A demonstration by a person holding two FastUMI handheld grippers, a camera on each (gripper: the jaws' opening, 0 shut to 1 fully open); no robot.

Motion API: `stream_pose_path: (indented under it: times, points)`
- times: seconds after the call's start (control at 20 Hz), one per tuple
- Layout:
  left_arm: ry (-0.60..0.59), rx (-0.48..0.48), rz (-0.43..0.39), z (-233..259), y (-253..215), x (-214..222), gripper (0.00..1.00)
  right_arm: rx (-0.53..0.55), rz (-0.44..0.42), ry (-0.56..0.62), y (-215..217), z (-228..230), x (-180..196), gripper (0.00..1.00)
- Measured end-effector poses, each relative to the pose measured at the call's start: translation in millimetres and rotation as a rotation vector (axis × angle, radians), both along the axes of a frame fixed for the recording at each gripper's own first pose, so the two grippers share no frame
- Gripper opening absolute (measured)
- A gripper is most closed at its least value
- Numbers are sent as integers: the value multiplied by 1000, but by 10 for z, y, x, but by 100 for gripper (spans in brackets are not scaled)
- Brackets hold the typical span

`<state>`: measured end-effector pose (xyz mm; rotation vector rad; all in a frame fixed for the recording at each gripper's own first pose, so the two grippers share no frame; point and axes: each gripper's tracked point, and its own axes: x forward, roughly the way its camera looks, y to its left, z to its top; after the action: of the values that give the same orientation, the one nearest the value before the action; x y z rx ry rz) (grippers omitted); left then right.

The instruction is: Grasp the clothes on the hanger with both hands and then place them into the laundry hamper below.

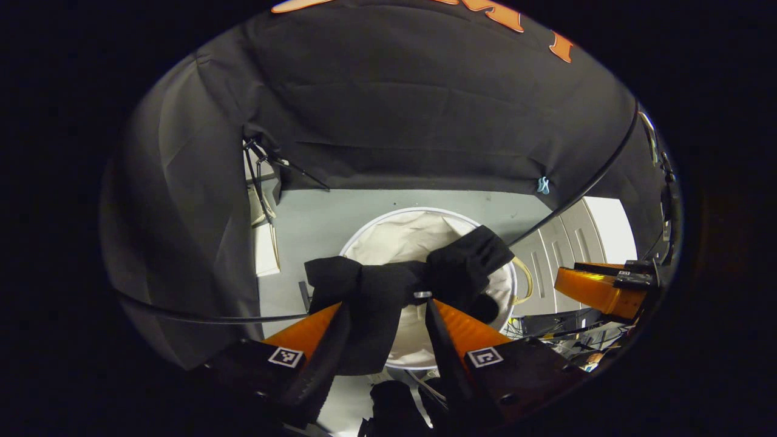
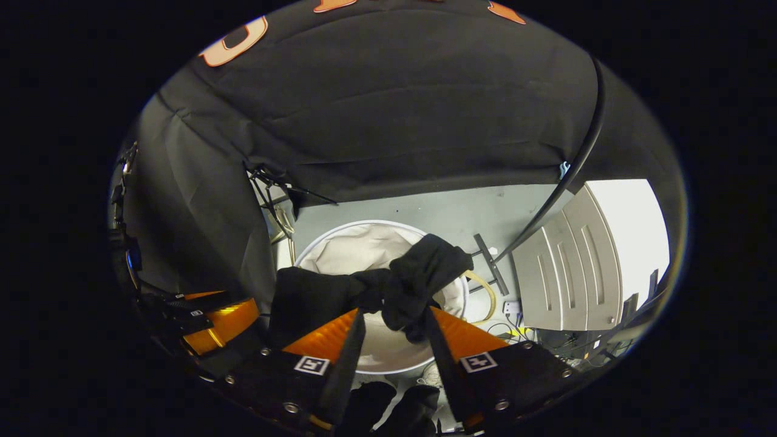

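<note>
A black garment (image 1: 376, 291) hangs bunched in the air over the round white laundry hamper (image 1: 413, 237) on the floor. My left gripper (image 1: 385, 305) is shut on one bunch of it, the cloth filling most of the gap between the fingers. In the right gripper view the same garment (image 2: 413, 273) stretches across the hamper (image 2: 358, 249), and my right gripper (image 2: 393, 311) is shut on its other bunch. The right gripper (image 1: 598, 290) shows off to the right in the left gripper view. The left gripper (image 2: 221, 321) shows at the lower left in the right gripper view.
The hamper stands on a grey floor (image 2: 437, 212) below the black cloth wall. A white ribbed panel (image 2: 564, 267) stands to the right, with loose cables (image 2: 510, 331) at its foot. A thick black cable (image 1: 583, 188) arcs across the right side. A dark bar (image 2: 488, 255) lies beside the hamper.
</note>
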<state>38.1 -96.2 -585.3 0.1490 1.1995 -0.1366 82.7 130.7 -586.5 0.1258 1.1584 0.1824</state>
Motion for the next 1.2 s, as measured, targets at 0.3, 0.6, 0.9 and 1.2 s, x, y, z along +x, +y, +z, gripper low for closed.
stream_pose_path:
  times: [0.3,0.6,0.9,1.2]
  points:
    - [-72,49,-18,208,67,87,99,-21,0,-47,-119,246,-37,94]
    - [-215,49,-55,728,-58,230,99,-22,-10,-152,-248,833,-42,95]
    - [-363,-14,-37,1508,-238,236,99,-8,-25,-306,-479,1685,-29,95]
    - [-597,-42,-33,2583,-285,227,99,29,-38,-496,-667,2782,-8,95]
